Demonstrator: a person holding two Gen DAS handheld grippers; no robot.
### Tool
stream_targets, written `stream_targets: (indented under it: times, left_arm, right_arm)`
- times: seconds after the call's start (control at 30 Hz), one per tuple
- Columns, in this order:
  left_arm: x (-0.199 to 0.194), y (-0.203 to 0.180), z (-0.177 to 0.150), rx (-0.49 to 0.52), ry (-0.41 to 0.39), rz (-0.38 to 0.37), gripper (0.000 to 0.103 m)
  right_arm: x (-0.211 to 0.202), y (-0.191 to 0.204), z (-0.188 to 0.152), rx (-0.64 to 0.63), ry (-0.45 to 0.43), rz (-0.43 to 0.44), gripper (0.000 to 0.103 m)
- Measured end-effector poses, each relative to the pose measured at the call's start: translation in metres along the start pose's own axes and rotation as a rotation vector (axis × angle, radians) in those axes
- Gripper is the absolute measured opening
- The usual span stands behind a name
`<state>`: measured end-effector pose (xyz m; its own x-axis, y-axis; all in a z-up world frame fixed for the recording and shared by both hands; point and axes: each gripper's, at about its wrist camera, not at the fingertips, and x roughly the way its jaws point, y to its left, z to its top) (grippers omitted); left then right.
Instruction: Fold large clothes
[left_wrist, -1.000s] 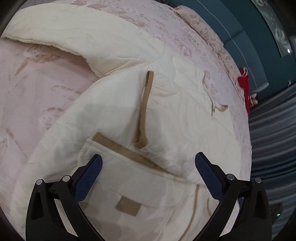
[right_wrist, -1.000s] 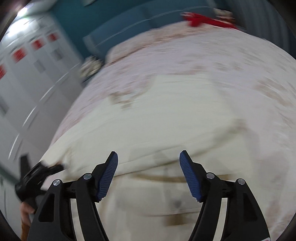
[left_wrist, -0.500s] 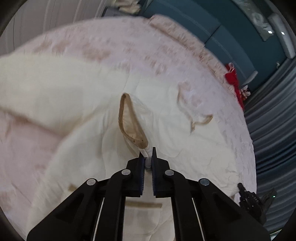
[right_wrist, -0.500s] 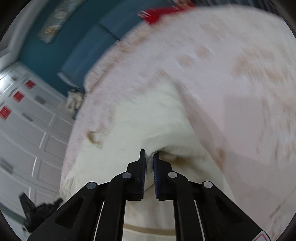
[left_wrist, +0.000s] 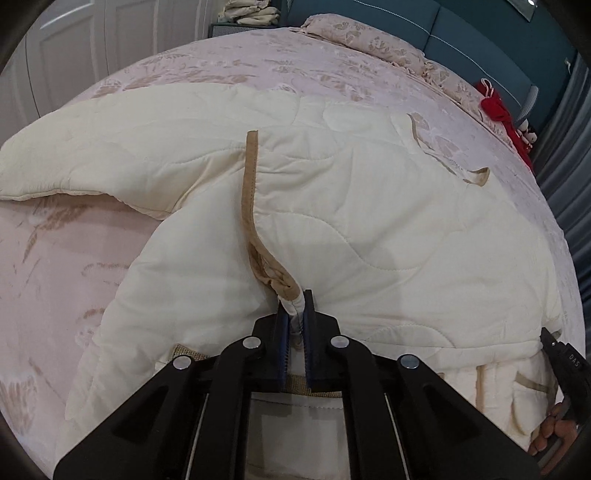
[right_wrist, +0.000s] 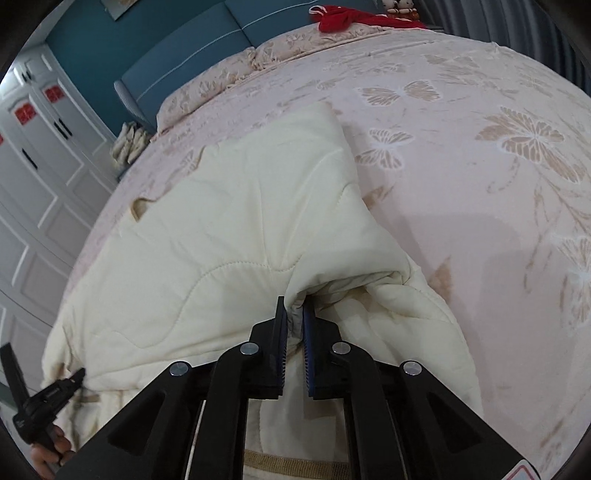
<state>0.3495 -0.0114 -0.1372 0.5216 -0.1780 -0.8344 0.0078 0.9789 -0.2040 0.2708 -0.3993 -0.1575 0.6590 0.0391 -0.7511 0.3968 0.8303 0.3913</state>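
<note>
Left wrist view shows the left gripper (left_wrist: 296, 317) with its jaws closed on a bunched fold of the cream quilted coat (left_wrist: 369, 229), right where the tan trim strip (left_wrist: 250, 192) curls down into the pinch. The coat lies spread across the bed (left_wrist: 55, 258), which is covered in a pink butterfly-patterned bedspread; one sleeve (left_wrist: 92, 162) stretches off to the left. The coat's near portion is hidden beneath the gripper's black arms, with only slivers of tan binding showing between them. At the right edge, the right gripper (left_wrist: 565, 369) is cut off by the frame, with fingertips (left_wrist: 550, 439) of the hand holding it barely visible below.

Right wrist view has the right gripper (right_wrist: 294, 325) with its jaws clamped on a cream fold near the other sleeve (right_wrist: 295, 177), which lies folded inward over the body. What lies inside the shadowed crease beside the pinch is hard to make out. A red garment (right_wrist: 343, 18) sits at the head of the bed, partly cut off. The left gripper (right_wrist: 48, 402) peeks in at lower left.
</note>
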Motion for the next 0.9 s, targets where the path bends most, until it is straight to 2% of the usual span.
stream_targets:
  times: [0.07, 0.13, 0.17, 0.23, 0.27, 0.33, 0.4, 0.47, 0.5, 0.57, 0.7, 0.9]
  left_arm:
    - [0.001, 0.002, -0.004, 0.008, -0.025, 0.006, 0.008]
    - [-0.004, 0.004, -0.004, 0.027, -0.041, 0.013, 0.011]
    - [-0.01, 0.004, -0.004, 0.042, -0.046, 0.026, 0.014]
    - [-0.04, 0.005, -0.003, 0.071, -0.095, 0.078, 0.033]
    - [-0.056, 0.005, -0.001, 0.073, -0.132, 0.095, 0.037]
    - [-0.085, 0.001, 0.004, 0.081, -0.196, 0.106, 0.045]
    - [-0.095, -0.01, 0.01, 0.085, -0.211, 0.077, 0.045]
    - [-0.087, -0.03, 0.015, 0.099, -0.181, -0.001, 0.045]
    - [-0.077, -0.041, 0.014, 0.115, -0.158, -0.008, 0.044]
    - [-0.051, -0.06, 0.009, 0.17, -0.112, 0.008, 0.044]
    - [-0.013, -0.068, -0.008, 0.193, -0.037, 0.026, 0.042]
    - [-0.002, -0.066, -0.029, 0.229, -0.079, 0.047, 0.042]
  right_arm:
    - [-0.001, -0.002, 0.001, -0.003, 0.005, -0.01, 0.007]
    - [-0.008, 0.0, 0.001, -0.003, 0.011, -0.039, 0.014]
    - [-0.017, 0.003, 0.0, -0.003, 0.005, -0.059, 0.023]
    - [-0.052, 0.012, -0.002, -0.023, -0.05, -0.143, 0.026]
    - [-0.069, 0.018, -0.005, -0.042, -0.084, -0.179, 0.027]
    - [-0.089, 0.034, -0.008, -0.076, -0.122, -0.158, 0.027]
    - [-0.089, 0.065, -0.01, -0.155, -0.093, -0.1, 0.025]
    - [-0.073, 0.102, -0.018, -0.246, -0.052, -0.022, 0.017]
    - [-0.062, 0.116, -0.023, -0.278, -0.029, -0.002, 0.01]
    - [-0.038, 0.135, -0.032, -0.325, 0.018, 0.013, 0.007]
    - [0.003, 0.145, -0.05, -0.379, 0.079, -0.04, 0.004]
    - [0.02, 0.131, -0.063, -0.364, 0.077, -0.045, 0.0]
